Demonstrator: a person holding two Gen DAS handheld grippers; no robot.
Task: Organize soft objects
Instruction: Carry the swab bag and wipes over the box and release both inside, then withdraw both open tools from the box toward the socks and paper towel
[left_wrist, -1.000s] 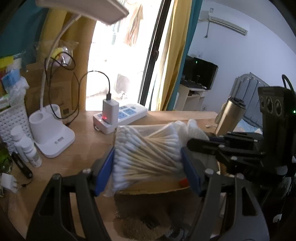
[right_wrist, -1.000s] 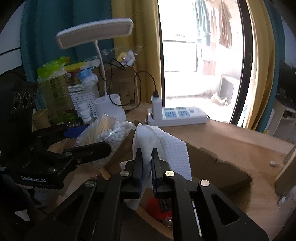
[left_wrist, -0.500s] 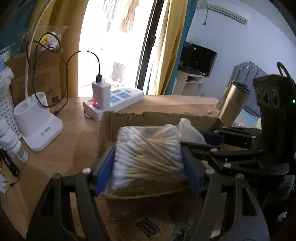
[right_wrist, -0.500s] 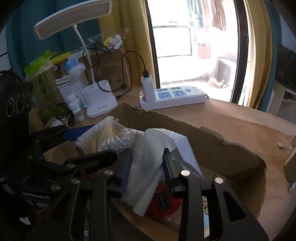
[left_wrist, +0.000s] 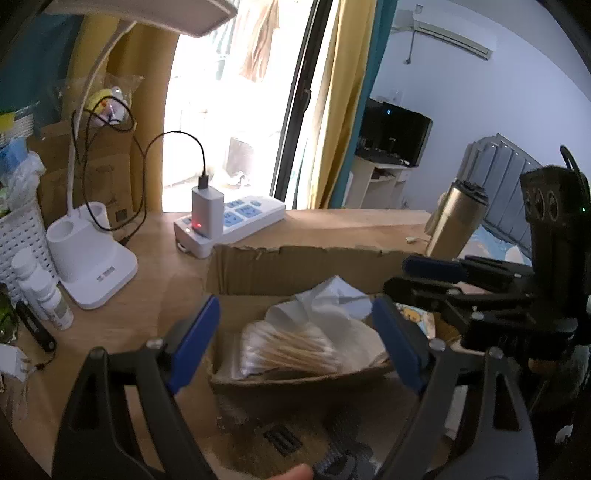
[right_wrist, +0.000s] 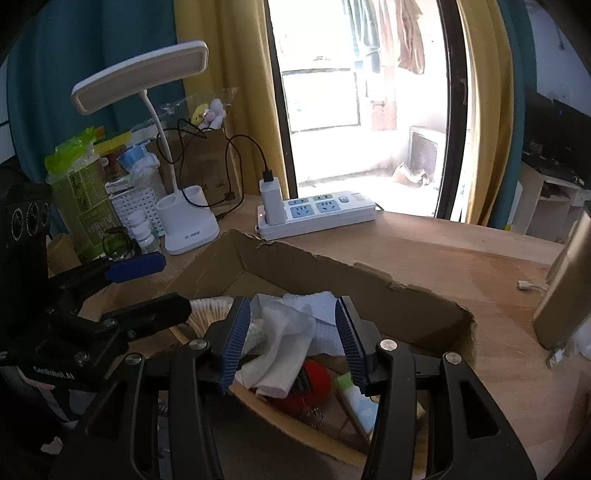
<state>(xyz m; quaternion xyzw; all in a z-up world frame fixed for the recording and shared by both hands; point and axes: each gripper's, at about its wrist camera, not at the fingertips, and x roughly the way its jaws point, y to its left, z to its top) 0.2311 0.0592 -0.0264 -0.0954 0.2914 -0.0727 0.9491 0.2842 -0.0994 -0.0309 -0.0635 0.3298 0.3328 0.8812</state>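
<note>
A bag of cotton swabs (left_wrist: 288, 350) lies inside the open cardboard box (left_wrist: 295, 267), next to a white cloth (left_wrist: 332, 302). My left gripper (left_wrist: 295, 336) is open above the box, its blue pads wide apart either side of the swabs. My right gripper (right_wrist: 291, 332) is open too, pads either side of the white cloth (right_wrist: 284, 332) that rests in the box (right_wrist: 332, 273). The swabs (right_wrist: 208, 312) peek out behind the left gripper in the right wrist view. A red object (right_wrist: 314, 380) lies under the cloth.
A white power strip (left_wrist: 229, 225) with a charger, a white lamp base (left_wrist: 88, 258), small white bottles (left_wrist: 40, 291) and a white basket stand behind and left of the box. A metal flask (left_wrist: 454, 221) stands at the right on the wooden table.
My left gripper let go of the cotton swabs, which now lie in the box. My right gripper opened and released the white cloth into the box. Both grippers have pulled back a little.
</note>
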